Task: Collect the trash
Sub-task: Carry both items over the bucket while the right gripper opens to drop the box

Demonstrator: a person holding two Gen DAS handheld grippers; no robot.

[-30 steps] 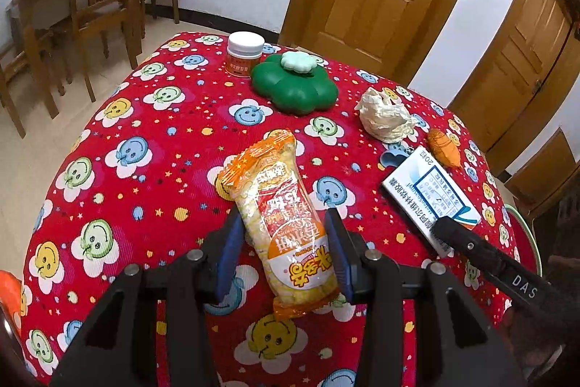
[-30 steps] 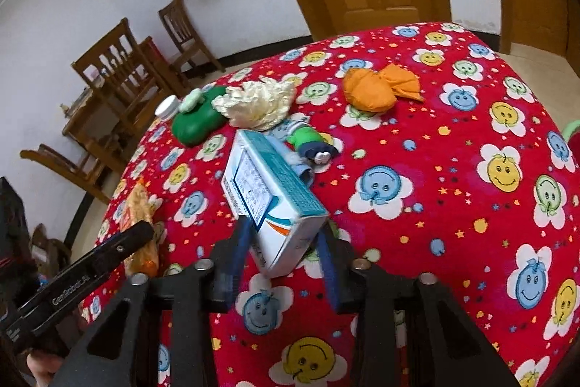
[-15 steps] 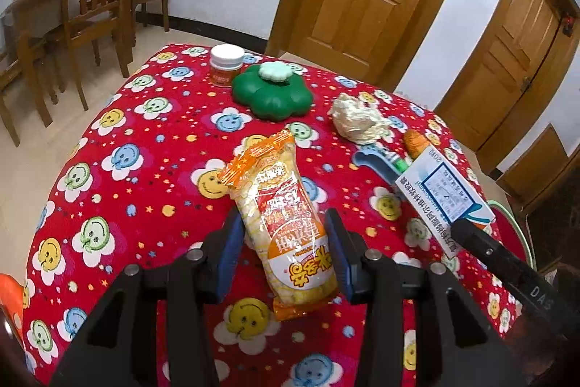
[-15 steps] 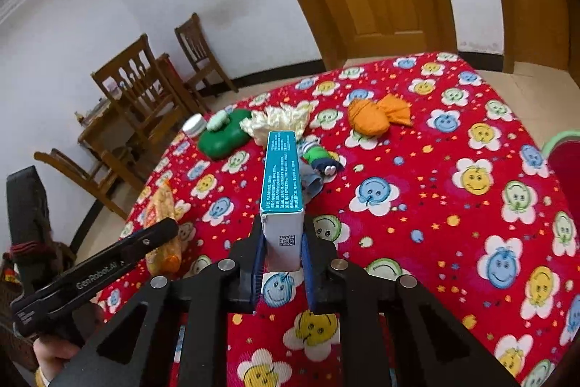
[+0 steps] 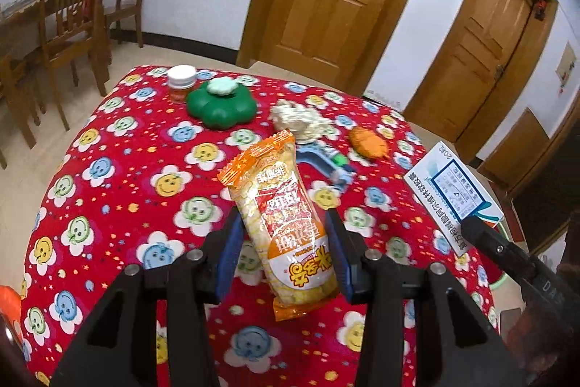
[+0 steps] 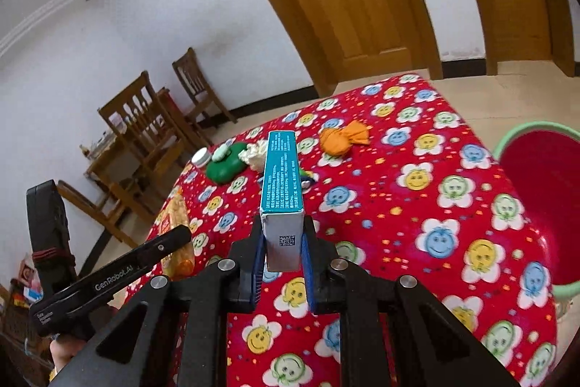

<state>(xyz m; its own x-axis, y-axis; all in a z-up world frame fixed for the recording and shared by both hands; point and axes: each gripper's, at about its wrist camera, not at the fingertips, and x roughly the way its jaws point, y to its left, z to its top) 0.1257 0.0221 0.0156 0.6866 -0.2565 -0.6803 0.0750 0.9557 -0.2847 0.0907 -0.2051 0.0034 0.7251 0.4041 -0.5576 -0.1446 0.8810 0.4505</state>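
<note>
Both grippers loaded, lifted clear above the red tablecloth (image 5: 108, 147)!
Left gripper (image 5: 286, 256) clamps the snack bag (image 5: 286, 223) between its pads; right gripper (image 6: 282, 252), jaws narrow, pinches the teal box's (image 6: 281, 191) near end.

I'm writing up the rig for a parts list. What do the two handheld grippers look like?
Both match: the left gripper and right gripper have matte black angular bodies with triangular cut-outs, silver round bolts at the joints, and blue pads lining the jaws. Seen from the right wrist camera, the left one's side bears white "GenRobot.AI" lettering, and dark red cord wraps a black block behind it.
</note>
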